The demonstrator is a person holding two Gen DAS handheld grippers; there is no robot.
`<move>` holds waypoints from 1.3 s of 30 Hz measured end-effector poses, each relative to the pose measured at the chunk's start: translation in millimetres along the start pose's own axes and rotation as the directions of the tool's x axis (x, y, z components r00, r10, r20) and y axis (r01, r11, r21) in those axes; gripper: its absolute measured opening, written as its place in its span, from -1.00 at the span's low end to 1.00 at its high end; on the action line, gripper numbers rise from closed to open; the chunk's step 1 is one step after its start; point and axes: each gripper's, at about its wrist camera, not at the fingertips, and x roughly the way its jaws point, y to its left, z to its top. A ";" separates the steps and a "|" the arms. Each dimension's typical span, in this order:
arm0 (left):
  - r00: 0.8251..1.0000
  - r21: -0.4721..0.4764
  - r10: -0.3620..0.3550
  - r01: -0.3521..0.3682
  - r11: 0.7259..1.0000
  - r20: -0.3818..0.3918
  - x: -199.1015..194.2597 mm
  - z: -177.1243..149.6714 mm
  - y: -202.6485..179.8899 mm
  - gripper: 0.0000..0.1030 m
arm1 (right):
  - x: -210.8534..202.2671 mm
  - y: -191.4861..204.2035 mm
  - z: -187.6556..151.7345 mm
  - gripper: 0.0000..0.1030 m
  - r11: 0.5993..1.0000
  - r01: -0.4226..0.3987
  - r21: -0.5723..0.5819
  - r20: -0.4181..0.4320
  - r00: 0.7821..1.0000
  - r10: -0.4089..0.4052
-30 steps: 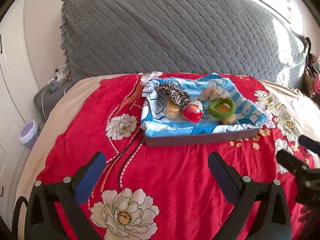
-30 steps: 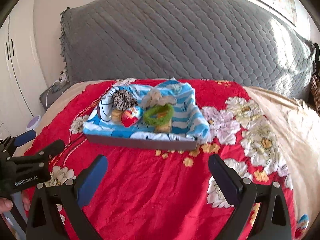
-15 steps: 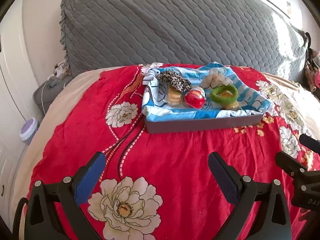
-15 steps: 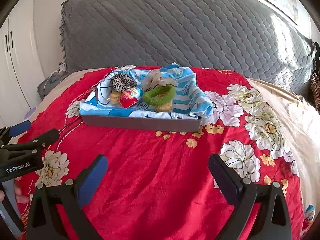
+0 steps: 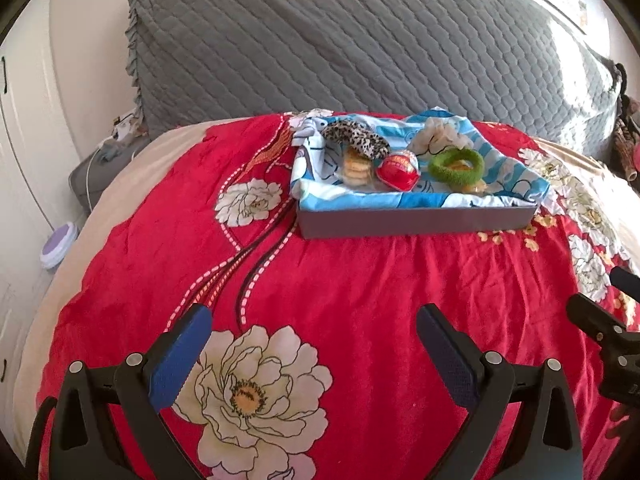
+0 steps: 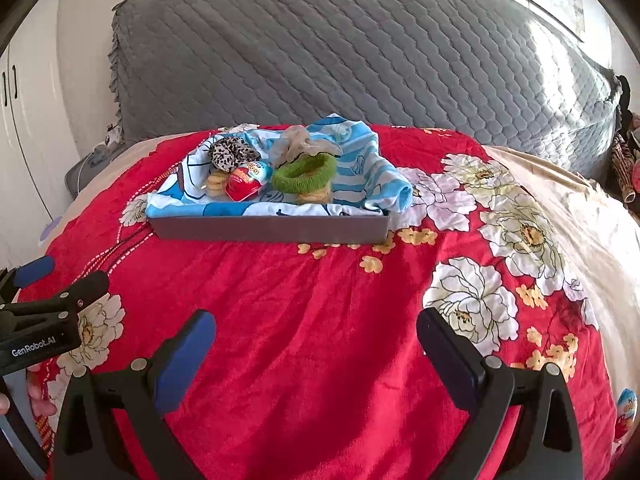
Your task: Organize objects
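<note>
A grey tray [image 5: 416, 222] [image 6: 272, 230] lined with a blue striped cloth [image 5: 504, 176] sits on the red floral bedspread. In it lie a leopard scrunchie [image 5: 356, 138] [image 6: 232, 152], a red egg-shaped toy [image 5: 398, 170] [image 6: 244, 184], a green scrunchie [image 5: 456, 164] [image 6: 304, 172], a beige scrunchie [image 5: 440, 134] [image 6: 300, 142] and stacked biscuits [image 5: 356, 168]. My left gripper [image 5: 314, 344] is open and empty, well short of the tray. My right gripper [image 6: 316, 346] is open and empty, also short of it.
A grey quilted headboard [image 5: 360, 40] stands behind the tray. A bedside unit [image 5: 100, 168] and a lilac-lidded jar [image 5: 58, 242] are at the left. A small egg-shaped packet [image 6: 626, 406] lies at the bed's right edge.
Both grippers have pulled back from the tray and tilted down; the tray now sits higher and farther in both views. Both stay open.
</note>
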 end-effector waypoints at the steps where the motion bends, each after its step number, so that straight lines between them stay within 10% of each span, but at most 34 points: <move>1: 1.000 0.000 0.001 -0.001 1.000 -0.001 0.5 -1.6 0.3 0.98 | 0.3 -0.1 -1.6 0.97 1.000 0.001 -0.001 -0.002 1.000 -0.001; 39: 0.999 -0.006 0.000 0.000 1.000 -0.045 15.7 -42.0 2.0 0.98 | 7.4 -1.1 -27.2 0.97 1.000 0.007 0.012 -0.038 0.999 -0.006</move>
